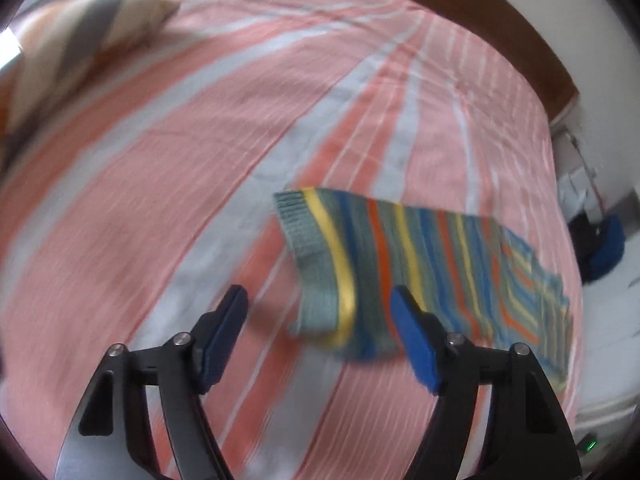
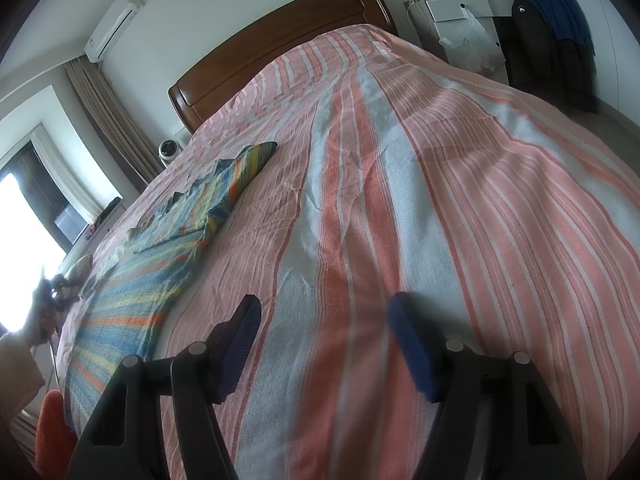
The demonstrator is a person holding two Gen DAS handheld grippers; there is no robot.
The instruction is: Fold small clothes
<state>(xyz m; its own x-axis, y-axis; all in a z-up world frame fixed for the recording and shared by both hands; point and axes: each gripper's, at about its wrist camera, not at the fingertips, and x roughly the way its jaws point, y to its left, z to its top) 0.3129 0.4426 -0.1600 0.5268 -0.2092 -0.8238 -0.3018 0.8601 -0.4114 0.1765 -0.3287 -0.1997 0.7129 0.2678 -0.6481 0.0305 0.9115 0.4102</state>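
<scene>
A: On the bed, what lies in front of the left gripper (image 1: 318,306)?

B: A striped sock (image 1: 420,264), banded grey-green, yellow, orange and blue, flat on the pink-and-white striped bedspread (image 1: 180,184). Its ribbed cuff is toward the left, and the rest runs off to the right. The picture is blurred.

A: Are the fingers on it?

B: No. The jaws stand apart with nothing pressed between the blue pads (image 1: 414,340). The right pad overlaps the sock's near edge in this view; whether it touches, I cannot tell.

A: And the right gripper (image 2: 324,326)?

B: Also spread wide, empty, above bare bedspread. Well to its left lie more striped pieces (image 2: 192,216) in a row along the left side of the bed.

A: Anything farther off?

B: A wooden headboard (image 2: 280,40) at the far end, and a patterned pillow (image 1: 80,40) at the far left in the left wrist view.
</scene>
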